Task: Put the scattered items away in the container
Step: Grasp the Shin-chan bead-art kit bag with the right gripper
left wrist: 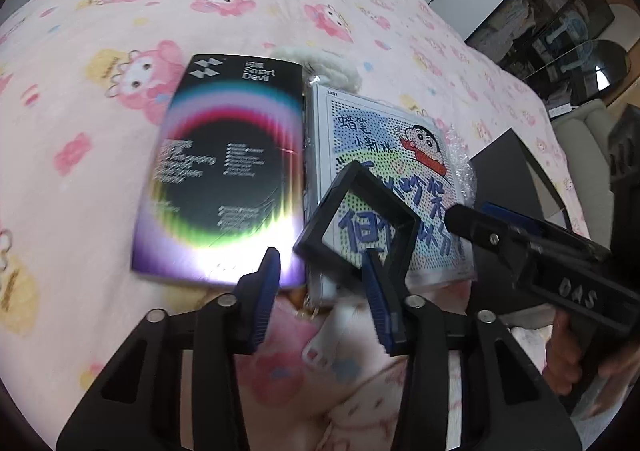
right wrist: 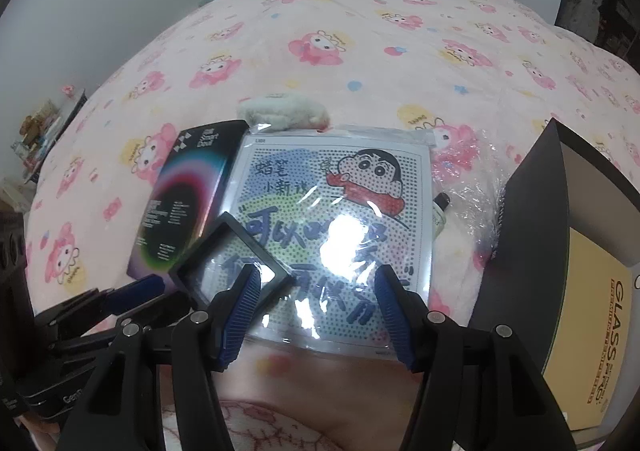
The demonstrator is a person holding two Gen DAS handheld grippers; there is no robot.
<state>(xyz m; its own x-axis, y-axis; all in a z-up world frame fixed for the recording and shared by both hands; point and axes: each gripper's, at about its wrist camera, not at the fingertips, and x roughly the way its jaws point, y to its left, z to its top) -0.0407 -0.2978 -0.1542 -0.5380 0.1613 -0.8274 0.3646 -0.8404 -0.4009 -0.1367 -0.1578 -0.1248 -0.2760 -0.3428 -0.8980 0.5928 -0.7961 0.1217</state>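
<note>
A black "Smart Devil" box (left wrist: 224, 171) (right wrist: 184, 203) lies on the pink bed beside a bagged cartoon bead board (left wrist: 392, 155) (right wrist: 332, 211). A small black square frame (left wrist: 360, 187) (right wrist: 200, 263) rests across both. My left gripper (left wrist: 322, 257) (right wrist: 136, 291) hovers open at the frame's near left corner; its right fingertip overlaps the frame, its left one stands clear of it. Over the bead board's near edge my right gripper (right wrist: 318, 279) (left wrist: 468, 213) is open with nothing pinched. The black container (right wrist: 536, 211) (left wrist: 508, 171) stands at the right.
A white fluffy item (right wrist: 284, 113) (left wrist: 332, 67) lies behind the board. A small bottle (right wrist: 442, 207) and crinkled clear plastic (right wrist: 476, 207) sit between board and container. A tan "GLASS PRO" pack (right wrist: 596, 331) lies in the container. Pink bedding (right wrist: 360, 31) stretches beyond.
</note>
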